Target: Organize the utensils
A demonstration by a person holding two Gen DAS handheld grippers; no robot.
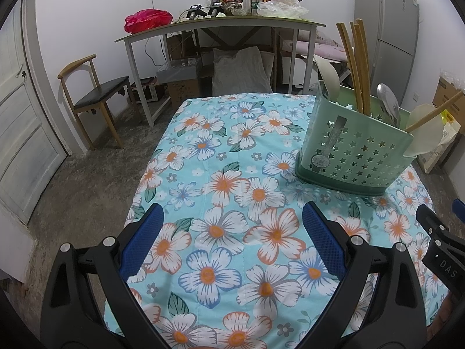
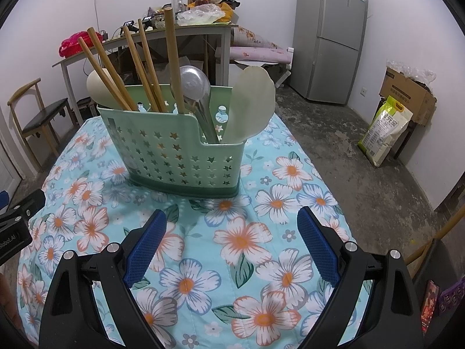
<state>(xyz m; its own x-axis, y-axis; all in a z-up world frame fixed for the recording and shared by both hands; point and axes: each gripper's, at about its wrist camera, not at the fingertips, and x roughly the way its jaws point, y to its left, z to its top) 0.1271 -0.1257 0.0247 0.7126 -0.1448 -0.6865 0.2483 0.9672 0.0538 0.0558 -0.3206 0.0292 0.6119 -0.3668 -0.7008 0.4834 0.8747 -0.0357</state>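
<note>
"DAS" reads on my right gripper (image 2: 231,226) body, seen from my left gripper (image 1: 232,221). Both grippers spread wide, empty. Green holder (image 2: 180,148) at 12 o'clock on the floral cloth (image 2: 261,203); chopsticks (image 2: 145,64) upright, tilting toward 11 o'clock.

Floral tablecloth (image 2: 232,247) lies bare; only the utensil caddy (image 2: 180,157) stands in the way.
</note>
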